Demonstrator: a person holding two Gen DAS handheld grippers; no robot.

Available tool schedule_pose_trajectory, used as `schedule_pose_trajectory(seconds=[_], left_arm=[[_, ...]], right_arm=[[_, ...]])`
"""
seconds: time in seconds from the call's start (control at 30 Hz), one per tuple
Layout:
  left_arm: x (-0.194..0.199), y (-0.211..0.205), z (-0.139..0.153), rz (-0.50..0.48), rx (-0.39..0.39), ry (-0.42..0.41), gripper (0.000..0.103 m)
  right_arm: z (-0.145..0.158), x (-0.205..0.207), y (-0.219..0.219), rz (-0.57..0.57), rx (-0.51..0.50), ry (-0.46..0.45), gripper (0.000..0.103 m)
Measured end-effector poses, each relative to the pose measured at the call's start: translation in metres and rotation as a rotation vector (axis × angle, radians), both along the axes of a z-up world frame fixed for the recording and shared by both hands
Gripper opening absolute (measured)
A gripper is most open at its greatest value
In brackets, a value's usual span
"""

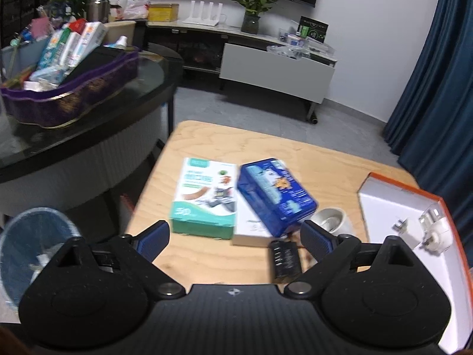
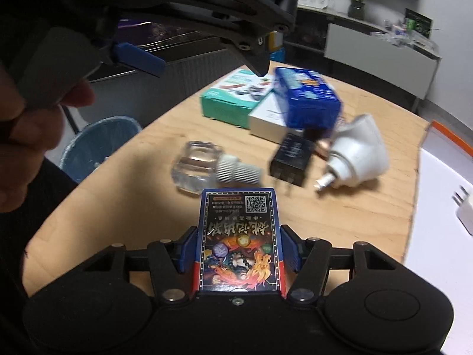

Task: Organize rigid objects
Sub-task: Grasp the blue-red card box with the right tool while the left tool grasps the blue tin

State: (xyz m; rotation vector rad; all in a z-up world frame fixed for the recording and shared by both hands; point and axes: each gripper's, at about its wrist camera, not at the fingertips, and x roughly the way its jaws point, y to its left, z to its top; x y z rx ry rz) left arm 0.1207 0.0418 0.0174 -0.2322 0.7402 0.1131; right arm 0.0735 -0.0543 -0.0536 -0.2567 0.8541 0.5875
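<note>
Pinching a small blue printed card box (image 2: pixel 240 241) by its two long sides, the right gripper (image 2: pixel 239 250) carries it above the near edge of the wooden desk (image 2: pixel 147 207), probably toward the orange-rimmed white tray (image 2: pixel 443 177) at the right edge. The left gripper (image 1: pixel 235 233) hangs with fingers spread, holding nothing.

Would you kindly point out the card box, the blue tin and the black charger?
card box (image 2: pixel 239 242), right wrist view, printed top face.
blue tin (image 1: pixel 276 195), left wrist view, lid.
black charger (image 2: pixel 291 158), right wrist view, body.
</note>
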Motion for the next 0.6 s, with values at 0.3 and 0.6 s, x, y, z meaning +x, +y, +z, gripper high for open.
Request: schedule_pose_trajectory(seconds=[0.3, 0.6], left_arm=[[0.064, -0.039, -0.006, 0.060, 0.012, 0.027, 0.102], [0.100, -0.040, -0.035, 0.060, 0.093, 0.146, 0.070]], right_arm=[[0.008, -0.001, -0.037, -0.062, 0.016, -0.016, 0.070], [0.019, -0.003, -0.065, -0.109, 0.066, -0.040, 0.070]])
